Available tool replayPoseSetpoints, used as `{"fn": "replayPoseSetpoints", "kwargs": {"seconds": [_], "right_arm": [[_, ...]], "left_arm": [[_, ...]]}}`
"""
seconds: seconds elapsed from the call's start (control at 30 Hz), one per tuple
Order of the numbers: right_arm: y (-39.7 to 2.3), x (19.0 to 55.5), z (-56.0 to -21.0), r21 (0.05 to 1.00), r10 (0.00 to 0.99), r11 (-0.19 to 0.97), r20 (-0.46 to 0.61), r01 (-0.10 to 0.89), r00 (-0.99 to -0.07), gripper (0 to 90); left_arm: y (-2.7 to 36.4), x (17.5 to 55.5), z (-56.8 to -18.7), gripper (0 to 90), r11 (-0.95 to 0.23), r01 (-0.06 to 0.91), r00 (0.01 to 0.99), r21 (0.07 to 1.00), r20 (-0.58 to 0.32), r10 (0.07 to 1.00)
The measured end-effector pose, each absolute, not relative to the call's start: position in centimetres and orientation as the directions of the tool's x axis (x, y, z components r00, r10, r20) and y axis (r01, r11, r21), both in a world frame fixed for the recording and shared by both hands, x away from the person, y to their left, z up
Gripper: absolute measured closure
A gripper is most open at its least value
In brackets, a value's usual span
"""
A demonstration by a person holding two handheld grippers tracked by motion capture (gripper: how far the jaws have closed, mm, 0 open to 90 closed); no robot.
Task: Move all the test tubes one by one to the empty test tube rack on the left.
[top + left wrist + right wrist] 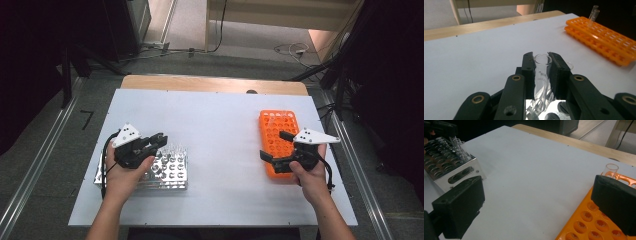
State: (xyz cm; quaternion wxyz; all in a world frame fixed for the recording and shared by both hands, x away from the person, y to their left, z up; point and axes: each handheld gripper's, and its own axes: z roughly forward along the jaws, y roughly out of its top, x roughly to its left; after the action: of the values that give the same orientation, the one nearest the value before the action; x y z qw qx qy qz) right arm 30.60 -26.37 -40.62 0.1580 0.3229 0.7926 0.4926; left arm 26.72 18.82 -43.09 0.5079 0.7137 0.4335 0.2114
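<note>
Left gripper has its jaws clamped on a clear glass test tube, one pad on each side, the open rim poking just above the fingertips. The tube stands nearly upright, its lower end down at the metal rack on the table's left side, with more tubes just beside it. Over on the right, the right gripper hovers over the near end of the orange rack, jaws spread wide, nothing between them. One tube stands in that orange rack beyond the jaw.
</note>
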Motion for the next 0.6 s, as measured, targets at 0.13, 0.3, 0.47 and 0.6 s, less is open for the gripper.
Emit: {"fn": "replayPoseSetpoints", "kwargs": {"seconds": [0.13, 0.3, 0.47, 0.6], "right_arm": [[-26.43, 30.59, -40.61, 0.884, 0.668, 0.306, 0.066, 0.354, -0.741, 0.0], [-26.47, 30.61, -40.62, 0.884, 0.668, 0.307, 0.064, 0.352, -0.741, 0.0], [-26.53, 30.62, -40.64, 0.882, 0.673, 0.305, 0.066, 0.359, -0.736, 0.0], [-26.57, 30.66, -40.69, 0.881, 0.673, 0.309, 0.063, 0.358, -0.737, 0.0]], "left_arm": [[18.75, 26.81, -43.18, 75.6, -0.113, 0.406, 0.533, 0.907, -0.134, 0.835], [18.69, 26.91, -43.08, 74.7, -0.128, 0.430, 0.537, 0.894, -0.139, 0.832], [18.45, 26.98, -43.27, 73.9, -0.157, 0.459, 0.540, 0.874, -0.134, 0.831], [18.53, 26.93, -43.18, 73.8, -0.157, 0.465, 0.541, 0.871, -0.140, 0.829]]}}
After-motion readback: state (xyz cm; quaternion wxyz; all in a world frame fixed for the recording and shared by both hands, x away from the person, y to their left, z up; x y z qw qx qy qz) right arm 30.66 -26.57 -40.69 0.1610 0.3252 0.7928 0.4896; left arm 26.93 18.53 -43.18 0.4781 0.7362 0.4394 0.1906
